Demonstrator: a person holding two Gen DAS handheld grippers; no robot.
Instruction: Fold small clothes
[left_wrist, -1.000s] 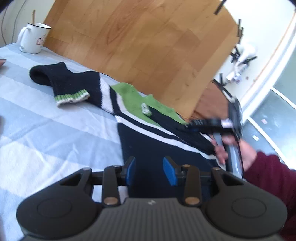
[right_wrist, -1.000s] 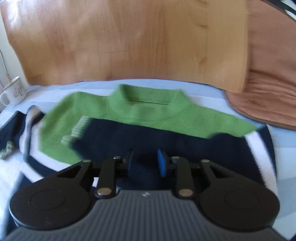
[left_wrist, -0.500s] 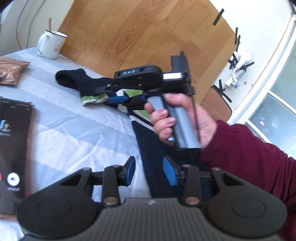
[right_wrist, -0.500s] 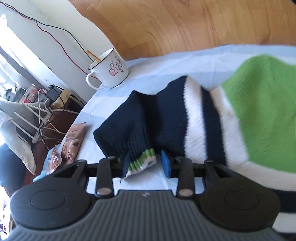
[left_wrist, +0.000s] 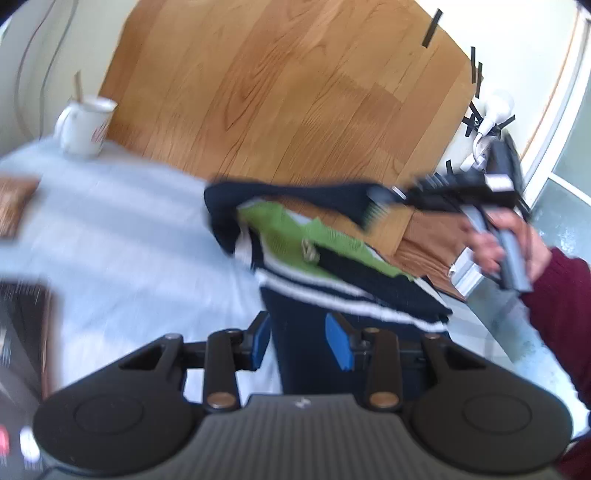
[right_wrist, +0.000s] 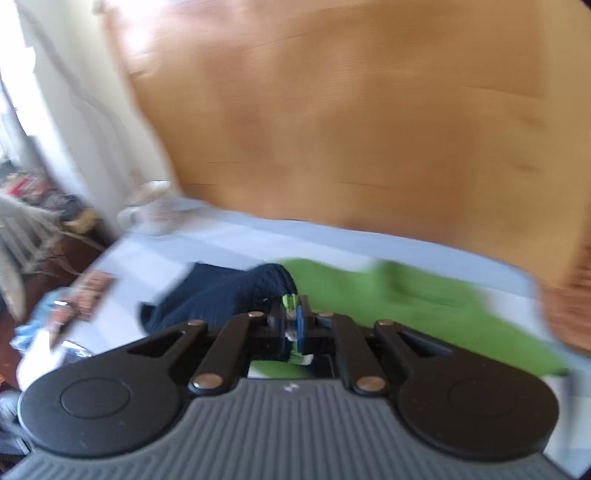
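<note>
- I'm seeing the small sweater (left_wrist: 332, 266), navy with white stripes and a green yoke, lying on the blue-striped desk (left_wrist: 122, 236).
- My right claw (right_wrist: 293, 325) is clamping its sleeve cuff (right_wrist: 290, 301), lifting it; the left claw (left_wrist: 301, 341) is standing apart over the hem.

Black gripper (left_wrist: 297, 345), blue pads (left_wrist: 338, 343), brass screws; maroon sleeve (left_wrist: 557, 295).

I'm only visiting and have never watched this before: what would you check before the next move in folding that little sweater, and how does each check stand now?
1. Right gripper shut on the sleeve cuff: ok.
2. Sleeve lifted off the sweater: ok.
3. Left gripper holding the sweater's lower part down: cannot tell; navy fabric lies between its pads.
4. Mug out of the sleeve's way: ok, far corner.
5. Sweater's body lying flat: cannot tell, blurred.
</note>
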